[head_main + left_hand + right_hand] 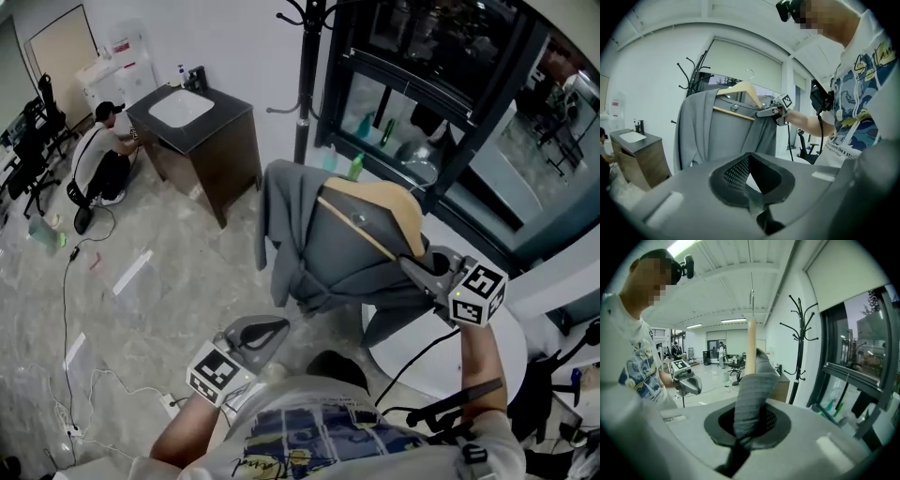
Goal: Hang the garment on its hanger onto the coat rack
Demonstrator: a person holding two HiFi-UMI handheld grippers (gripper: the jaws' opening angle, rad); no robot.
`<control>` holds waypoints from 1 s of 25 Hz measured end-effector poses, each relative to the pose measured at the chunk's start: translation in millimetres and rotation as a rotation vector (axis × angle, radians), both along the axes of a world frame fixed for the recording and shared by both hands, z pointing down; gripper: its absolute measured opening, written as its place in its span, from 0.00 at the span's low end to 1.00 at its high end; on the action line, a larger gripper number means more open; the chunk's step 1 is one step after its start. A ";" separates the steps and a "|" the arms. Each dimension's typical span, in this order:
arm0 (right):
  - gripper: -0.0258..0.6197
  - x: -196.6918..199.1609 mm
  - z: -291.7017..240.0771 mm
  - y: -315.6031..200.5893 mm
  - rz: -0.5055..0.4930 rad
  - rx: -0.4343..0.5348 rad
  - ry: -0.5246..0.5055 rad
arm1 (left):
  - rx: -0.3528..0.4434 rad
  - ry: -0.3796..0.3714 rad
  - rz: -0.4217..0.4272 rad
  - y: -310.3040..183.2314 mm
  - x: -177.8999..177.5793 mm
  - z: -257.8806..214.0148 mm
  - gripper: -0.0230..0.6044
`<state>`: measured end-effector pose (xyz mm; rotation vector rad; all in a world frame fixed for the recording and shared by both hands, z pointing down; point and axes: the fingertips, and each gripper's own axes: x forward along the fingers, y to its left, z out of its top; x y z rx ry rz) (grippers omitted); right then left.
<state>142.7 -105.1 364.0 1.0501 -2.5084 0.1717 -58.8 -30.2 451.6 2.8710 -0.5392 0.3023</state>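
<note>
A grey garment [319, 253] hangs on a wooden hanger [384, 202], held up in front of me. My right gripper [412, 267] is shut on the garment's shoulder at the end of the hanger. In the right gripper view, grey cloth [750, 399] is pinched between the jaws and the hanger [751, 348] rises straight above them. The black coat rack [305, 75] stands beyond the garment, apart from it. My left gripper [272, 330] hangs low near my body, shut and holding nothing. The left gripper view shows the garment [726, 136], the hanger hook [749, 72] and the rack [691, 77] behind.
A dark cabinet with a white sink [202, 131] stands left of the rack, and a person crouches [98, 155] beside it. A round white table [441, 361] is under my right arm. Dark window frames [441, 112] and bottles [356, 167] lie behind. Cables [70, 309] cross the floor.
</note>
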 end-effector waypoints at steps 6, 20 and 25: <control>0.05 -7.2 -44.0 -118.4 -0.102 0.052 0.023 | -0.003 0.022 -0.053 -55.9 -2.8 -3.3 0.04; 0.05 -20.7 -68.8 -367.3 -0.315 0.004 0.068 | 0.007 0.019 -0.238 -195.3 19.0 -19.0 0.04; 0.05 -13.6 -61.4 -423.1 -0.332 -0.019 0.097 | 0.001 0.012 -0.277 -227.8 26.7 -18.8 0.04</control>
